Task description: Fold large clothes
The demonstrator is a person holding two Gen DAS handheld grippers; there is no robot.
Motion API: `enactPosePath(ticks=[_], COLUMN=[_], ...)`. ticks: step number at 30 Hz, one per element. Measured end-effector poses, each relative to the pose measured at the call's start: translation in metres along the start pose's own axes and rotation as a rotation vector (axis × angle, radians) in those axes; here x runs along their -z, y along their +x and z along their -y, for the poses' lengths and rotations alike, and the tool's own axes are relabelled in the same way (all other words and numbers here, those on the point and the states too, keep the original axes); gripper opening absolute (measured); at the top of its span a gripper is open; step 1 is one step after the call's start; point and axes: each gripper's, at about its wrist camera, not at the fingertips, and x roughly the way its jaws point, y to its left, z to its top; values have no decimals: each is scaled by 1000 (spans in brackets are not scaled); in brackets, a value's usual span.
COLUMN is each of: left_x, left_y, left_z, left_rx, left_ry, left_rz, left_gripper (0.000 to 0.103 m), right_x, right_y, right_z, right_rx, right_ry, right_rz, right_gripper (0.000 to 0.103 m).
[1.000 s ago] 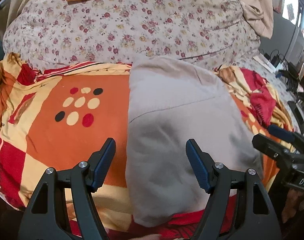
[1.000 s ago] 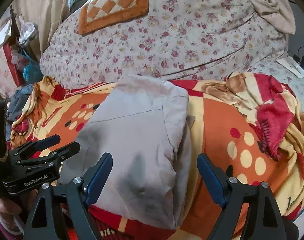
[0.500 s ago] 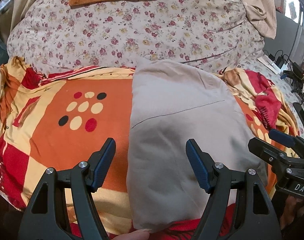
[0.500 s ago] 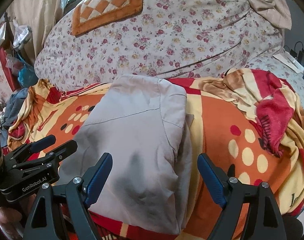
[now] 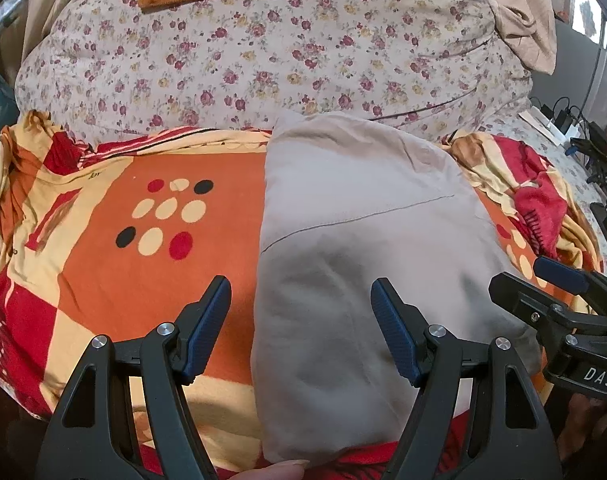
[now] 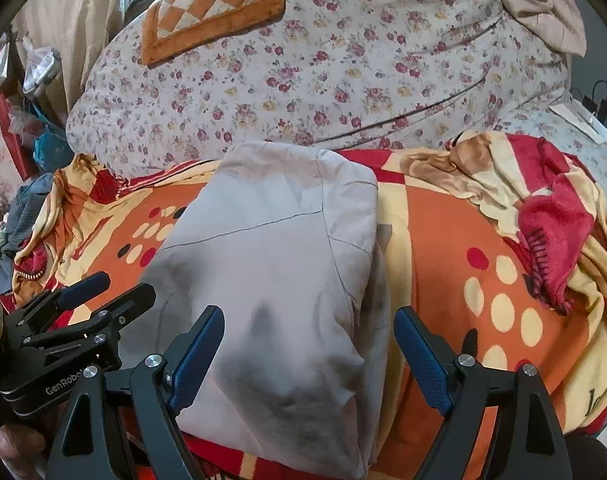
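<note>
**Q:** Where is the garment lying, and how is it likely to be handling?

**A:** The beige garment (image 5: 363,240) is lying as a long folded panel on the orange patterned blanket (image 5: 123,280) covering the bed, its far end reaching the foot of the floral quilt (image 5: 263,52). It is looking soft, limp and light, a thin woven cloth that will probably be sagging and sliding on itself once lifted. Layers are showing along its right edge, so a pinch there should be taking all plies together. The near corners are offering the surest hold.

**Q:** What are the jaws doing?

**A:** The left gripper (image 5: 301,320) is hovering with jaws standing apart over the garment's left edge, holding nothing. The right gripper (image 6: 309,354) is likewise gaping over the right edge, its jaws empty and pressing on no cloth.

**Q:** What is crowding the work?

**A:** The blanket is bunching into red and cream folds (image 6: 543,220) to the right, apart from the garment. A jaw reaching under the cloth may be catching the blanket as well. The quilt is rising like a wall behind. A fingertip (image 5: 279,470) is showing at the near edge.
</note>
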Motion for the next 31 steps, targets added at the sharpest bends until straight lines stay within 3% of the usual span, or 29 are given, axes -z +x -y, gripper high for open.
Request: enactPosePath(ticks=[23, 31], left_x=[0, 2], left_y=[4, -3], left_z=[-1, -1], left_rx=[0, 22], left_ry=[-4, 26], left_rz=[-14, 42], left_gripper=[73, 73], right_x=[-1, -1], right_y=[4, 6], right_z=[-4, -3], right_rx=[-11, -13], right_ry=[-8, -18], right_rz=[-3, -13], right_gripper=[89, 89])
